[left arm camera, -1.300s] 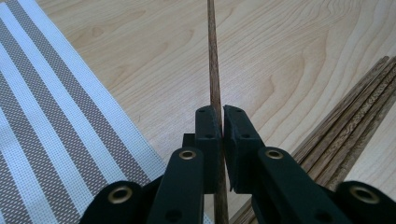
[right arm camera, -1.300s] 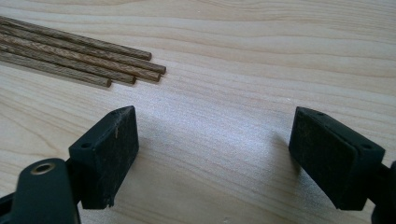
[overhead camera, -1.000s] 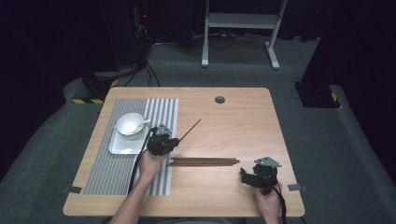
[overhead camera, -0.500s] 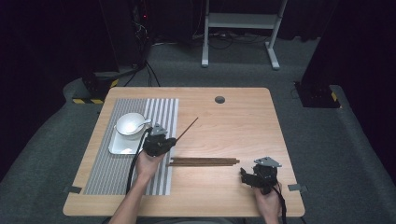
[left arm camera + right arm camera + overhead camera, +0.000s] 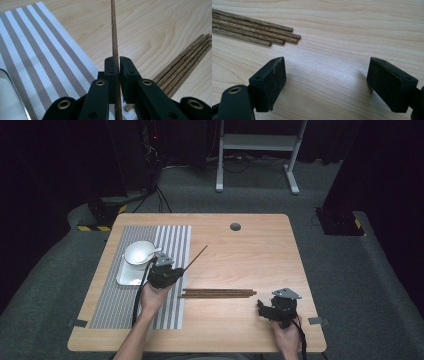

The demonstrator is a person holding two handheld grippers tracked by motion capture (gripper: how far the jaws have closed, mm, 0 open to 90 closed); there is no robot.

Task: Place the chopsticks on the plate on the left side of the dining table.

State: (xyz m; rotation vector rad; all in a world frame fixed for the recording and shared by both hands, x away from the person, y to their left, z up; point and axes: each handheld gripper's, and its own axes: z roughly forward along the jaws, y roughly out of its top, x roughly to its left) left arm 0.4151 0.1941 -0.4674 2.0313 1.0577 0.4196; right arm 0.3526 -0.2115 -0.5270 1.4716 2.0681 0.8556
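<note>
My left gripper is shut on one wooden chopstick, which sticks out past the jaws toward the far right, above the striped placemat's edge. Several more chopsticks lie in a bundle on the wooden table, between both hands. My right gripper rests low at the table's front right, jaws wide open with bare wood between them. A white bowl with a spoon sits on a white plate on the placemat.
A round cable hole is set near the table's far edge. Beyond the table stand a white frame and dark equipment on grey carpet.
The left gripper with its chopstick has shifted slightly toward the near side. The right gripper has stayed where it was.
</note>
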